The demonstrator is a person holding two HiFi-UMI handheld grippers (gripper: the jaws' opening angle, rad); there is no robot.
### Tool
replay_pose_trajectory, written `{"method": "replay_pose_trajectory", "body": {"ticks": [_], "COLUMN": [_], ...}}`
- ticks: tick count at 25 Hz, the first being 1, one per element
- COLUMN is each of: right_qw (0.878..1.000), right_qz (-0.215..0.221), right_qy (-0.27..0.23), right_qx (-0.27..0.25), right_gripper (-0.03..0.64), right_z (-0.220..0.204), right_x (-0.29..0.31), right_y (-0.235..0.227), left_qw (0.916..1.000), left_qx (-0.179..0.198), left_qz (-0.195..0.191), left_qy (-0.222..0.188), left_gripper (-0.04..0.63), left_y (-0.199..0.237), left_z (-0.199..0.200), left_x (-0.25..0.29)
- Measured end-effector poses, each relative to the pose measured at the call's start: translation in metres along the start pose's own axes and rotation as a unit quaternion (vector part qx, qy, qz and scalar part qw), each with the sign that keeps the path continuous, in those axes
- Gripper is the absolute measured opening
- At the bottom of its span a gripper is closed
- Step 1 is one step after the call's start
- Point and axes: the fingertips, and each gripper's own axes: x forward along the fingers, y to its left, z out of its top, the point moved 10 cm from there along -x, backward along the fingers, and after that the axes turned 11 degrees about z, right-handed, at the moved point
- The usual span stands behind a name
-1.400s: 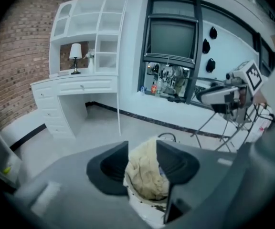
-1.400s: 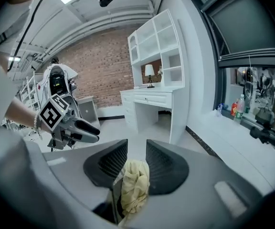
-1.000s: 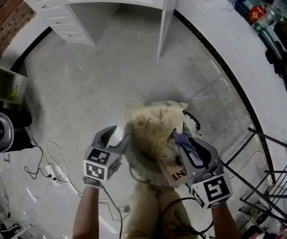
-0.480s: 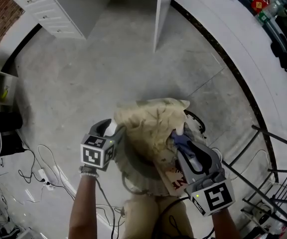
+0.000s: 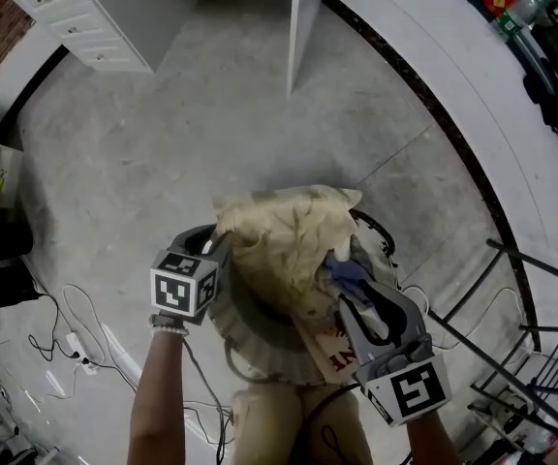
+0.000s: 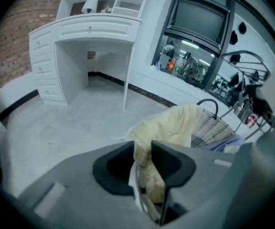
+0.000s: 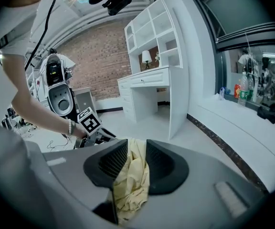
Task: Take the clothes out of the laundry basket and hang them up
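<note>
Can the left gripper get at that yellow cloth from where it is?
Yes, it looks so: nothing blocks it. The left gripper has just been closing its fingers, and the yellow cloth is already pinched between them; the right gripper grips it too.

A bare grey concrete floor (image 5: 192, 134) crossed by one thin seam carries everything in this room. A white desk (image 5: 61, 13) with drawers stands on it against the far wall, a laundry basket (image 6: 213, 126) sits mid-floor, and loose white cables (image 5: 66, 313) trail across the near left. A black skirting (image 5: 424, 95) edges the floor along the white wall at right.
</note>
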Motion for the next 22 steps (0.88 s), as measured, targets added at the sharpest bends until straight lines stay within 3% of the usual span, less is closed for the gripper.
{"method": "replay_pose_trajectory", "body": {"ticks": [6, 22], "right_qw": [1.000, 0.999], "right_qz": [-0.009, -0.051], "right_qy": [-0.002, 0.013], "right_qx": [-0.001, 0.004], "right_gripper": [0.107, 0.107], "right_z": [0.019, 0.108], "right_x": [-0.009, -0.073], "right_y": [0.006, 0.043], "left_qw": [0.9991, 0.9865], "left_qx": [0.034, 0.123], "left_qz": [0.022, 0.013], "left_qy": [-0.014, -0.106], "left_gripper": [0.036, 0.028], "left_y": [-0.011, -0.059], "left_z": [0.017, 0.141], "left_x": [-0.029, -0.184]}}
